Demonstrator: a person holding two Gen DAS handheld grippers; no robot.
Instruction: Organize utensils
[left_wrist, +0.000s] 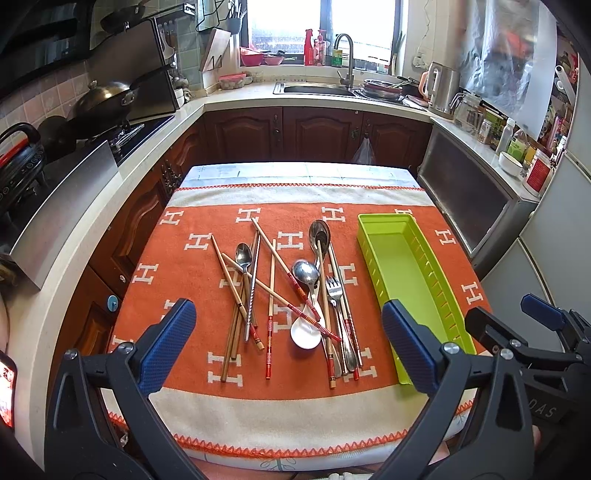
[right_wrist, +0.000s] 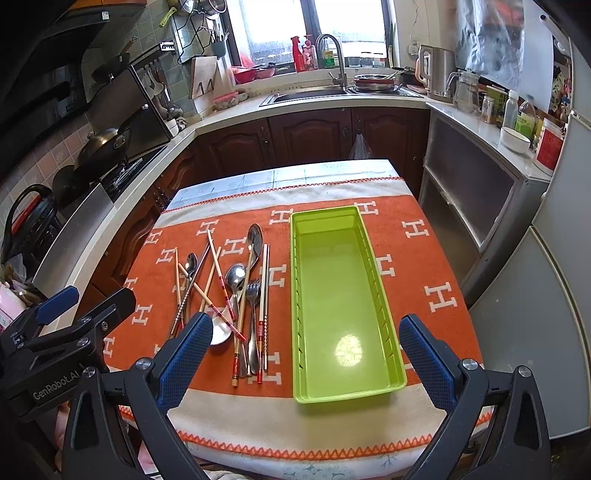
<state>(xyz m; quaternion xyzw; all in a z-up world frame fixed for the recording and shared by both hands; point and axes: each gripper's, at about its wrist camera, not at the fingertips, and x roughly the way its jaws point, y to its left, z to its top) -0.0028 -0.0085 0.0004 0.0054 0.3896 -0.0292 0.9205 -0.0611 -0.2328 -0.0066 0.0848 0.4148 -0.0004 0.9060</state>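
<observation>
From the left wrist, the tangled pile of metal spoons, fork and wooden chopsticks (left_wrist: 291, 291) is seen dead ahead of the released, empty left gripper (left_wrist: 288, 347), long axes running away; from the right wrist, the empty long lime-green plastic tray (right_wrist: 295, 295) is centred before the released right gripper (right_wrist: 304, 354), pile lying left.

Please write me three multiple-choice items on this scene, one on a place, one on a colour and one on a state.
1. Where does the tray lie relative to the pile of utensils?
A. to its right
B. to its left
C. on top of it

2. What colour is the tray?
A. red
B. lime green
C. white

3. How do the left gripper and the right gripper stand?
A. both shut on chopsticks
B. one shut on a spoon
C. both open, holding nothing

Answers:
1. A, the tray sits right of the pile on the orange cloth.
2. B, its walls and floor are lime green.
3. C, wide gaps show between the fingers of each.
</observation>
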